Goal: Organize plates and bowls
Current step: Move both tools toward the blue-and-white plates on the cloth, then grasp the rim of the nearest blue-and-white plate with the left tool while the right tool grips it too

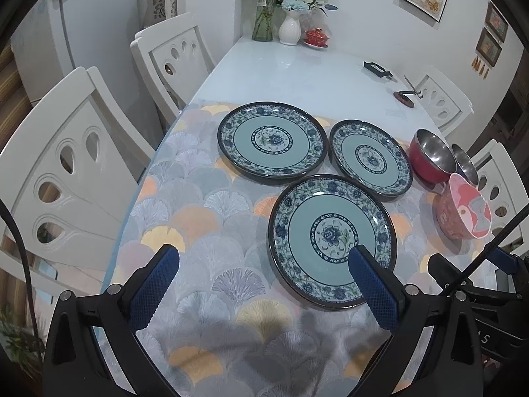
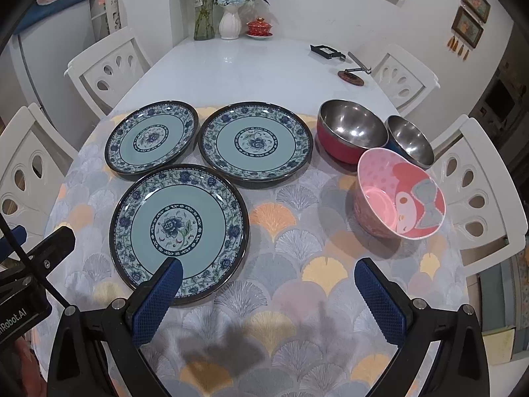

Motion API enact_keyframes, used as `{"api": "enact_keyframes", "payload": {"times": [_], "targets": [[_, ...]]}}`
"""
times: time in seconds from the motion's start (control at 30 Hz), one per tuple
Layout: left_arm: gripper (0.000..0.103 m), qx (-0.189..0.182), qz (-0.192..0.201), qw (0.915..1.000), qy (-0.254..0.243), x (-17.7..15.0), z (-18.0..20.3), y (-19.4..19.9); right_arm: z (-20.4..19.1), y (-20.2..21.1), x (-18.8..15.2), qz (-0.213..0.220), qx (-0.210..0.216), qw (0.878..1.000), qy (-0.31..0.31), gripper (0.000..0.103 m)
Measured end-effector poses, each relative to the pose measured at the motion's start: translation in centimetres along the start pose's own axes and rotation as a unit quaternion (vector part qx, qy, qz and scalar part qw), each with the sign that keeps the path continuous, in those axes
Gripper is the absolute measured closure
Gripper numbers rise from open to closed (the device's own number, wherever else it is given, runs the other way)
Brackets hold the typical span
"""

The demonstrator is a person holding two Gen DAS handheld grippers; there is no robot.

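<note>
Three teal floral plates lie flat on the patterned tablecloth: a near plate (image 1: 332, 240) (image 2: 178, 230), a far left plate (image 1: 271, 139) (image 2: 152, 137) and a far right plate (image 1: 371, 157) (image 2: 256, 140). To their right stand a red steel bowl (image 1: 429, 155) (image 2: 350, 130), a blue steel bowl (image 1: 466, 163) (image 2: 410, 140) and a pink cartoon bowl (image 1: 463, 210) (image 2: 400, 195). My left gripper (image 1: 264, 261) is open and empty, its right finger over the near plate's rim. My right gripper (image 2: 269, 276) is open and empty above the cloth, right of that plate.
White chairs (image 1: 66, 172) (image 2: 476, 192) flank the table on both sides. At the far end stand a glass vase (image 2: 203, 10), a white vase (image 2: 228, 23) and a red lidded cup (image 2: 259, 28). A black holder (image 2: 325, 51) and a small stand (image 2: 352, 77) lie on the white tabletop.
</note>
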State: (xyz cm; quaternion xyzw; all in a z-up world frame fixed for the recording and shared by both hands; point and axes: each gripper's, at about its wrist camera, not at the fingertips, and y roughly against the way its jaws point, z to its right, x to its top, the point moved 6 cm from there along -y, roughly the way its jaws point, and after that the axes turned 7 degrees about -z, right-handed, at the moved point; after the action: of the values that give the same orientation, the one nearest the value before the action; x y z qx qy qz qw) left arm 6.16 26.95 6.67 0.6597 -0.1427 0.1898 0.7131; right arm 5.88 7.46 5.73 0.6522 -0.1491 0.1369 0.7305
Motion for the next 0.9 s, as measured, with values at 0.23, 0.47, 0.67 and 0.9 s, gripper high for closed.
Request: {"api": "enact_keyframes", "payload": {"times": [0.23,0.47,0.67,0.9], "targets": [[0.001,0.002,-0.006,1.0000,0.006,0.2,-0.3,-0.6,-0.4,-0.5,0.3,-0.007,0.005,1.000,0.005,0.000],[0.001,-0.001,-0.012,0.9999,0.000,0.1,0.3,-0.9,-0.4,-1.1,0.2,-0.017,0.010,1.000,0.001,0.000],[0.001,-0.003,-0.017,0.9999,0.004,0.1,0.1,-1.2,-0.4,-1.5,0.1,-0.021,0.013,1.000,0.001,0.000],[0.001,-0.009,-0.032,0.9994,0.012,-0.1,-0.2,-2.2,-0.2,-2.3,0.2,-0.028,0.018,0.999,-0.004,0.001]]}}
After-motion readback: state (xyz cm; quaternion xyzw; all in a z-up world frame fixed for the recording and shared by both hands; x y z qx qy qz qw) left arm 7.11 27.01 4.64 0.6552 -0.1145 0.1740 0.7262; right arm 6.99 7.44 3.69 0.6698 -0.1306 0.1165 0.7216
